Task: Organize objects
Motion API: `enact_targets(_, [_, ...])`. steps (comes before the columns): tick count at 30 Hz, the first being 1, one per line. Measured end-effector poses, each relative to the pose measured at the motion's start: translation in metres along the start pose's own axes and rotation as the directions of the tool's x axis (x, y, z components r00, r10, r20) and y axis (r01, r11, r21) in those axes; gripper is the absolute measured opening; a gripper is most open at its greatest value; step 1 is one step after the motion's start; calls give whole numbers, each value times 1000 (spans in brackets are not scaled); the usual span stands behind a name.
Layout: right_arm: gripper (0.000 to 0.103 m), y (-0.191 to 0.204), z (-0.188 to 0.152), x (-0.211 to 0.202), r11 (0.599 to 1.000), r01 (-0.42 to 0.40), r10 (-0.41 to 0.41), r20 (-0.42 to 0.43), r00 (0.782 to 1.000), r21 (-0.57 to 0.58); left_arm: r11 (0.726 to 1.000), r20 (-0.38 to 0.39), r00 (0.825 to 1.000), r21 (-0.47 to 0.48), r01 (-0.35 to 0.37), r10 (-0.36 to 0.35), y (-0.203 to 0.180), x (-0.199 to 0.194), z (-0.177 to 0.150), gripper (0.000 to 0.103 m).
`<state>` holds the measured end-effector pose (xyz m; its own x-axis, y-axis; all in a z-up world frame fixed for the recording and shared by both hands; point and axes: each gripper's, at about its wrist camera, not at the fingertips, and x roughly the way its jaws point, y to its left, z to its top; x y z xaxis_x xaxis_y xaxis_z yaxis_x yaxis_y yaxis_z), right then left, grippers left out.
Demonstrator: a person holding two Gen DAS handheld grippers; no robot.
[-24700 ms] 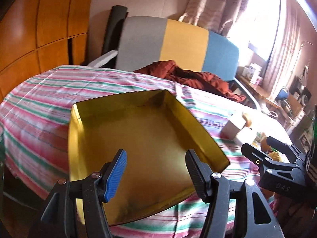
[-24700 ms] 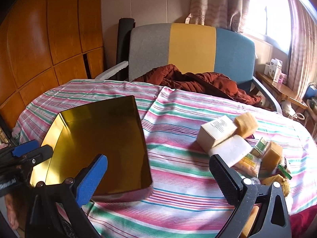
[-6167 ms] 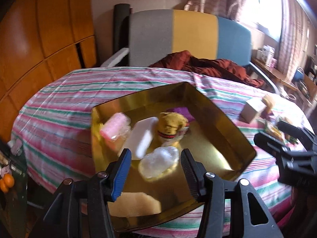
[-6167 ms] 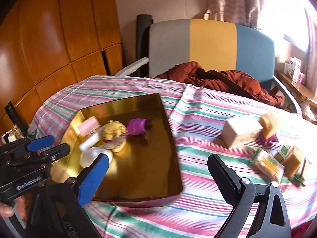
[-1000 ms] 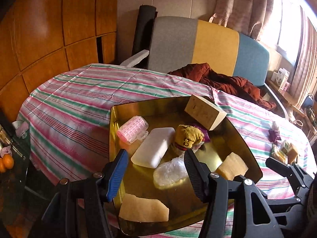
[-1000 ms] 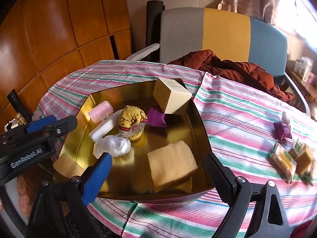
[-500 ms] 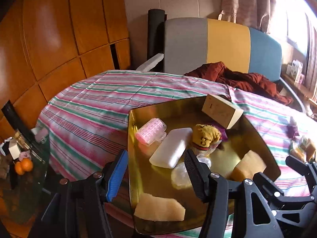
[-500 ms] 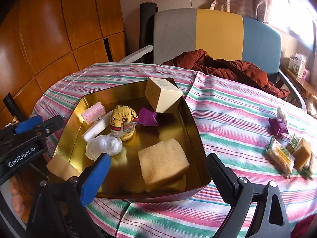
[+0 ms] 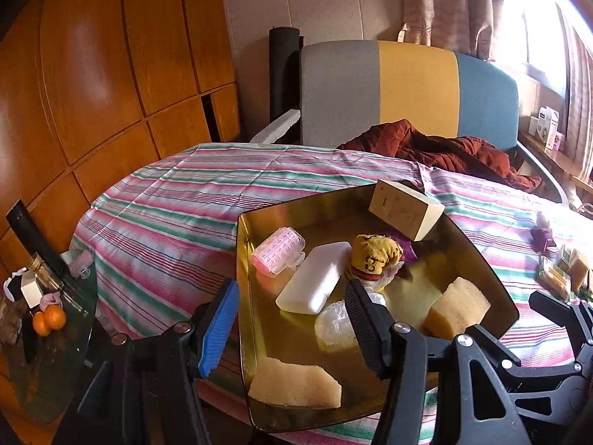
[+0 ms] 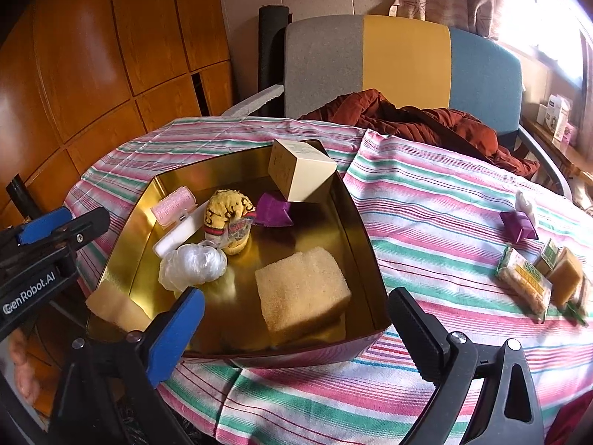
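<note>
On the striped tablecloth (image 10: 426, 222) a gold tin tray (image 10: 365, 244) is set at approx 9 o'clock of the table, w/ most items already inside. At the tray's 12 o'clock corner a beige box (image 10: 300, 172) is propped tilted on the rim. A purple pouch (image 10: 274, 209) is seen just beside it, then a yellow plush (image 10: 228, 220), a pink roller (image 10: 174, 202), a white block (image 9: 315, 282) and a clear plastic wad (image 10: 194, 263). A big sponge (image 10: 302, 289) is laid near the 5 o'clock wall; a 2nd sponge piece (image 9: 294, 387) is lodged at the 7 o'clock corner.

Left gripper (image 9: 289, 324) is held part-spread over the tray's edge, nothing pinched. Right gripper (image 10: 296, 328) is spread wide, jaws just having been opening, w/ only the tray's near wall seen between them, pads clear of it.

At 3 o'clock, well apart from the tray, a 2nd purple pouch (image 10: 519, 224), snack packets (image 10: 526, 283) and a small sponge (image 10: 565, 276) are left on the cloth.
</note>
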<state>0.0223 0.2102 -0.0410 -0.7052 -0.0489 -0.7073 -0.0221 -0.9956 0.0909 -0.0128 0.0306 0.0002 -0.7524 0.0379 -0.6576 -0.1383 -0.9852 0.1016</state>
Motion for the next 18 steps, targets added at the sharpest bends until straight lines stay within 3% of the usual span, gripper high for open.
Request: enact_targets(18, [100, -19, 2, -10, 999, 24, -25, 23, 999, 38, 994, -2, 998, 92, 55, -55, -24, -7, -3, 60])
